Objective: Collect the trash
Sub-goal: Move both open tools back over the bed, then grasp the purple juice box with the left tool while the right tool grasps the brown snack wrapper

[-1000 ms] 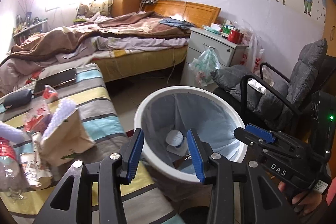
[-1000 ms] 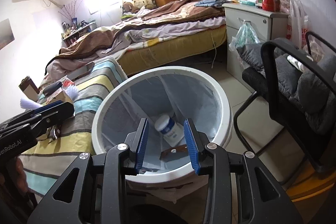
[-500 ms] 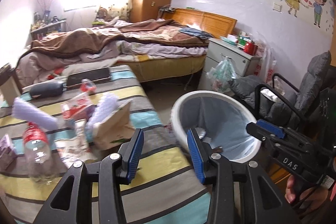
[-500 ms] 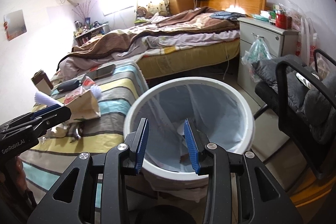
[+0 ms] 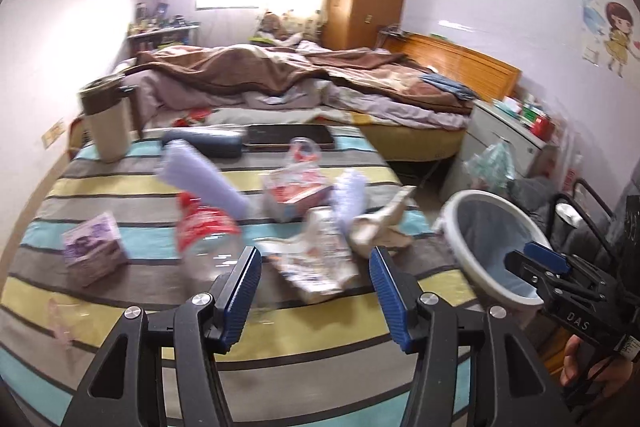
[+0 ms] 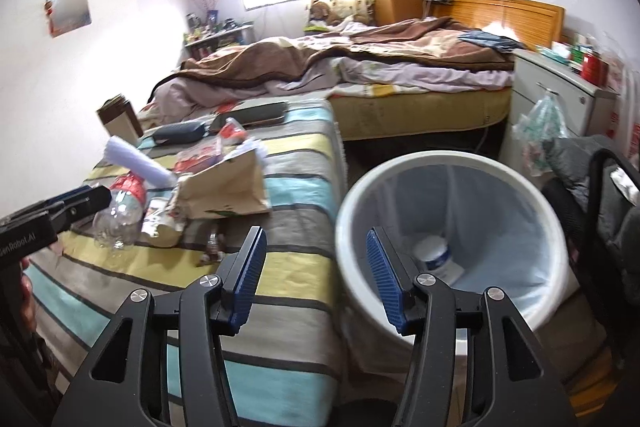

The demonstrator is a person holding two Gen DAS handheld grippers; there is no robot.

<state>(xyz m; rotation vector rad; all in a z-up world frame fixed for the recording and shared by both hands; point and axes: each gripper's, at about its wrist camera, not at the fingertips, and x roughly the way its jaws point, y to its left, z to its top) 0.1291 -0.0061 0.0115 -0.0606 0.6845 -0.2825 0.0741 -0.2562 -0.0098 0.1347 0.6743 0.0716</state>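
1. Striped bed cover (image 5: 120, 187) is filling the left wrist view from 9 to 3 o'clock; the right wrist view is showing only its near corner (image 6: 296, 187), plus the full mouth of the white bin (image 6: 352, 195) at 4 o'clock.
2. Bin (image 5: 454, 211) is sitting at 3 o'clock in the left view, partly blocked by the right gripper (image 5: 532, 267), so its contents aren't visible there. The right view is showing a white jar with a blue label (image 6: 434, 255) lying at the bottom, on the blue liner.
3. Trash pile is lying mid-cover: paper bag (image 6: 224, 187), clear bottle with red label (image 5: 204, 227), crumpled wrappers (image 5: 320, 255), purple-printed packet (image 5: 94, 247). Only the left view is showing that packet, at 9 o'clock, apart from the pile.
4. Tan cup (image 5: 106, 123) is standing upright at 10 o'clock at the far end of the cover.
5. Left gripper (image 5: 314, 291) is hanging over the cover's near edge, jaws apart, gripping nothing; wrappers are lying just beyond the tips.
6. Right gripper (image 6: 316, 275) is straddling the bin rim at 6 o'clock, jaws apart, gripping nothing.
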